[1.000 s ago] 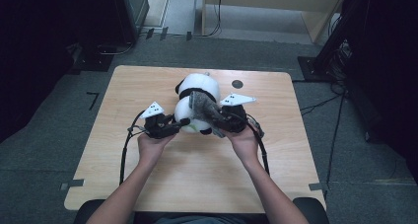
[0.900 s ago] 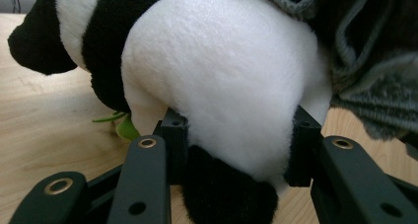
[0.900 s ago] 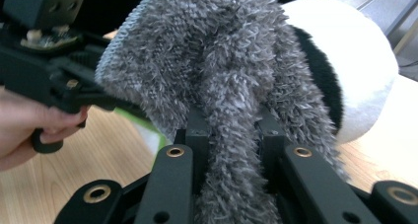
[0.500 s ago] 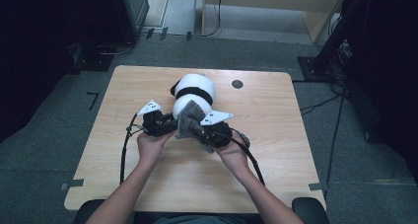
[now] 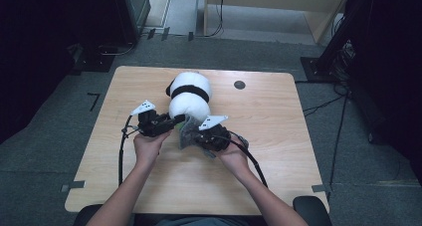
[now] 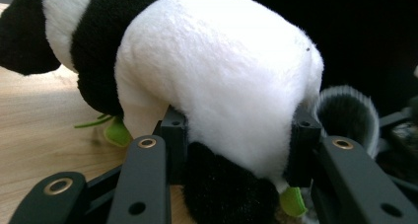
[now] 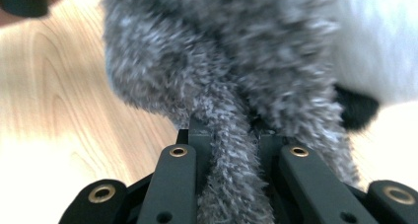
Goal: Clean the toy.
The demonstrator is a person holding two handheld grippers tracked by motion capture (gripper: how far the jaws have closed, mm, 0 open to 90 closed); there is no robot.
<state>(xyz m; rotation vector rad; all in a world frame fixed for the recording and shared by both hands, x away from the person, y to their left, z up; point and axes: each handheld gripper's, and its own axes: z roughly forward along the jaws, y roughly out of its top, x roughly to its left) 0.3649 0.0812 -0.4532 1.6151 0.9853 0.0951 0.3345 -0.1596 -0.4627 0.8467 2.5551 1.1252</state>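
A black-and-white plush panda lies in the middle of the wooden table. My left gripper comes in from the left and is shut on the panda's white lower body, which bulges between the pads. Small green bits poke out under the toy. My right gripper sits just in front of the panda, shut on a strip of grey furry fabric that bunches between its jaws. That grey fabric lies against the panda's near end.
A small dark round disc sits in the table top at the back right. Cables trail from both grippers toward the near edge. Dark equipment and a stand stand on the floor beyond the table.
My right gripper has come down and toward the near left with the grey fabric, from beside the panda's right flank to its near end. The left gripper has stayed put on the panda.
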